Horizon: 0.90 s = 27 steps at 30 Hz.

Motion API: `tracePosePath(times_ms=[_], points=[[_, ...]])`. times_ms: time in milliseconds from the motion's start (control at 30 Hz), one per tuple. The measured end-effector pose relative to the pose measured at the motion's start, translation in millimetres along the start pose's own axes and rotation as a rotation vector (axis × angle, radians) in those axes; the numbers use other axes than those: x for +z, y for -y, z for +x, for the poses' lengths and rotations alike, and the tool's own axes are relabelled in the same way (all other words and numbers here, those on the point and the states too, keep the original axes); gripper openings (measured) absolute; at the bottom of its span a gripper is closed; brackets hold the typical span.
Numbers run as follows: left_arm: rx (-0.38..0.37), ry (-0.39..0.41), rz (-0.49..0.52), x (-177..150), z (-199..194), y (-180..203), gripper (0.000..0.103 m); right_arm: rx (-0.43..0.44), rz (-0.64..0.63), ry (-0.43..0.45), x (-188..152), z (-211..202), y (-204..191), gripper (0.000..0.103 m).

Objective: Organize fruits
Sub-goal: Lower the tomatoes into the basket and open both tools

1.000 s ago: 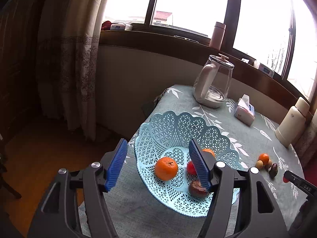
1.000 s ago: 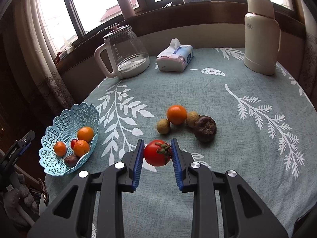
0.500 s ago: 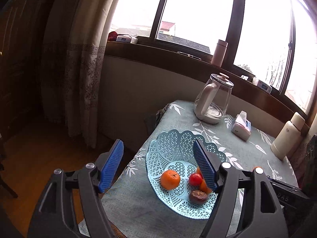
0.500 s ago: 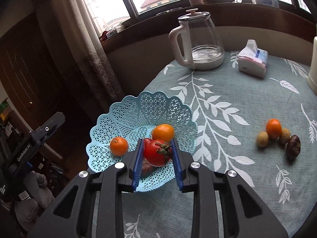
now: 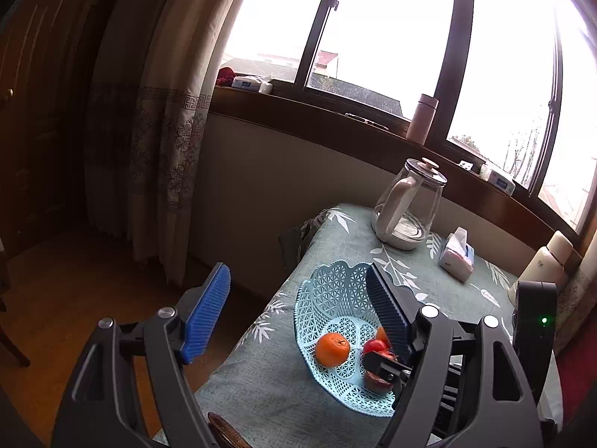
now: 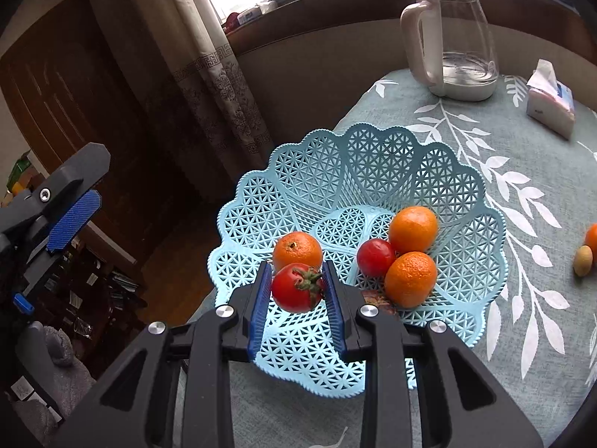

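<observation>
Blue-padded fingers of the right gripper press on both sides of a red tomato, its green stalk turned toward the right-hand pad, and carry it above the near part of the pale blue lattice basket. Just beyond the tomato an orange lies in the basket, and to the right sit a smaller red fruit touching two more oranges, one behind and one in front; a dark brownish fruit peeks out beside the right finger. The basket stands near the corner of a table covered in a grey-green cloth with white leaves, along with a glass kettle and a tissue pack. At the far right edge a small tan fruit lies on the cloth beside a sliver of something orange. The left gripper hangs off the table's side with its pads spread wide and nothing between them, the basket showing past its right finger.
</observation>
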<state>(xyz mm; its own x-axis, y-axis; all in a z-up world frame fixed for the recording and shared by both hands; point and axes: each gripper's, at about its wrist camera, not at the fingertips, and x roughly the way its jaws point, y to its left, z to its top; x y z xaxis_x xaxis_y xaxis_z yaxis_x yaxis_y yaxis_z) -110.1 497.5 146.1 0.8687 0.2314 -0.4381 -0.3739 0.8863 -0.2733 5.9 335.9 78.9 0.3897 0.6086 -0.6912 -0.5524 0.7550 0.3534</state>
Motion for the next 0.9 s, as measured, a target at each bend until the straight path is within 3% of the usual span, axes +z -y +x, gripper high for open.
tracePosePath(times_ms=[100, 233, 400, 500, 633, 900], points=[[-0.003, 0.007, -0.002, 1.3, -2.1, -0.2, 0.082, 0.005, 0.008, -0.009, -0.4, 2.5, -0.8, 0.031], [-0.005, 0.010, -0.007, 2.2, -3.2, -0.5, 0.083, -0.001, 0.030, 0.011, 1.1, -3.6, 3.2, 0.050], [-0.008, 0.008, -0.007, 1.8, -3.8, 0.1, 0.084, -0.013, 0.058, 0.047, 2.6, -17.5, 12.2, 0.055], [-0.014, 0.008, -0.005, 1.5, -3.3, 2.8, 0.092, -0.027, 0.070, 0.073, 2.7, -25.8, 15.6, 0.059], [-0.021, 0.008, -0.007, 0.8, -3.8, 4.7, 0.097, -0.059, 0.068, 0.129, 2.4, -38.5, 16.8, 0.072], [-0.026, 0.005, -0.042, 0.6, -3.4, 1.2, 0.100, -0.117, 0.048, 0.258, 2.6, -63.2, 16.3, 0.089]])
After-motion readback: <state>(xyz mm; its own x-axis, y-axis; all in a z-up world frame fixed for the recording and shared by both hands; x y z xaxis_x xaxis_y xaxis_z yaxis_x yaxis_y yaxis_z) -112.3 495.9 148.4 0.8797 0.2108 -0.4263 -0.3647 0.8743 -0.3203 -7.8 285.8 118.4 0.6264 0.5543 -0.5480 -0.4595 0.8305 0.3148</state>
